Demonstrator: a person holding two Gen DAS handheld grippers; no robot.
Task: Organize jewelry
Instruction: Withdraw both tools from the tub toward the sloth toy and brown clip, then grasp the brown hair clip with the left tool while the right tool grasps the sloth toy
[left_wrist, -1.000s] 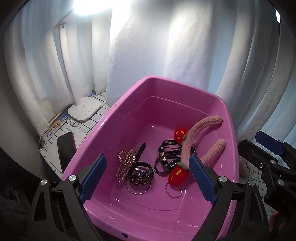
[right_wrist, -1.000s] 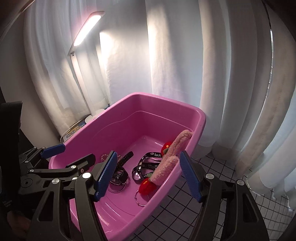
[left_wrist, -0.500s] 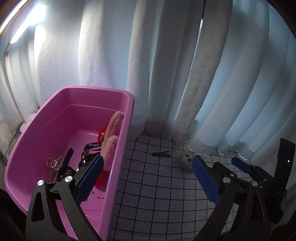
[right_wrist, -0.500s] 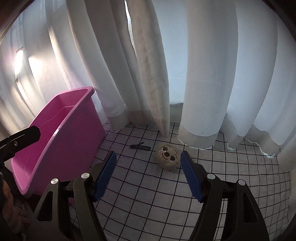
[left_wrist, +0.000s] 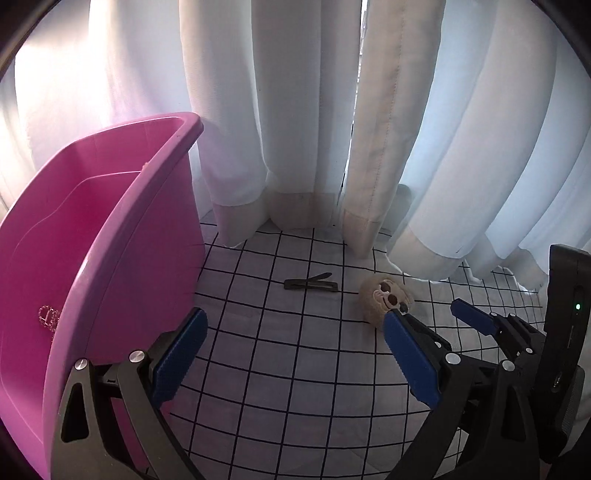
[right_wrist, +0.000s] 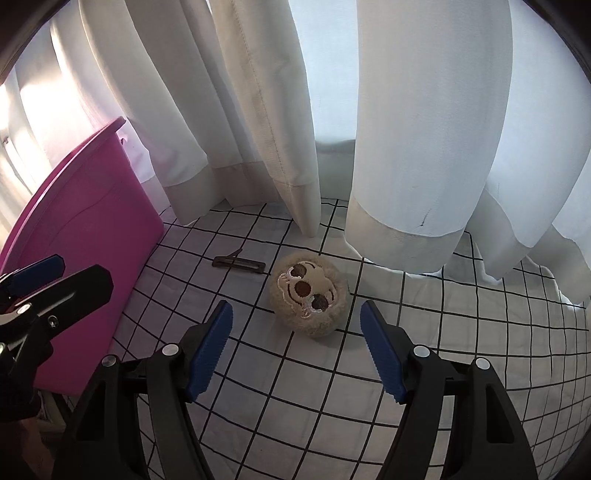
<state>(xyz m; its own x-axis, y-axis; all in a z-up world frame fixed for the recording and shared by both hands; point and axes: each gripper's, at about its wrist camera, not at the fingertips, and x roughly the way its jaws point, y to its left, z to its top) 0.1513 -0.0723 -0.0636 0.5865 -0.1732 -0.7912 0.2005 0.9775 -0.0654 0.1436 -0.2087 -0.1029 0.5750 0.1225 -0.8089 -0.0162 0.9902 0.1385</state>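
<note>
A round beige plush charm with a stitched face (right_wrist: 308, 291) lies on the checked cloth (right_wrist: 332, 387), just ahead of my right gripper (right_wrist: 295, 308), which is open and empty with the charm roughly centred between its blue pads. A dark hair clip (right_wrist: 238, 263) lies to the charm's left. In the left wrist view my left gripper (left_wrist: 293, 317) hangs open and empty over the cloth, with the clip (left_wrist: 310, 285) ahead of it and the charm (left_wrist: 384, 299) by its right fingertip. The pink tub (left_wrist: 110, 240) stands at the left; a sparkly pink piece (left_wrist: 48, 317) shows inside.
White curtains (right_wrist: 406, 129) hang down to the cloth along the back, right behind the clip and the charm. The tub's wall (right_wrist: 92, 221) bounds the left side. One blue pad of the right gripper (left_wrist: 474, 319) shows at the right of the left wrist view.
Both grippers have swung right, away from over the tub, and come down toward the checked cloth. The charm and clip now lie close ahead. Both stay open.
</note>
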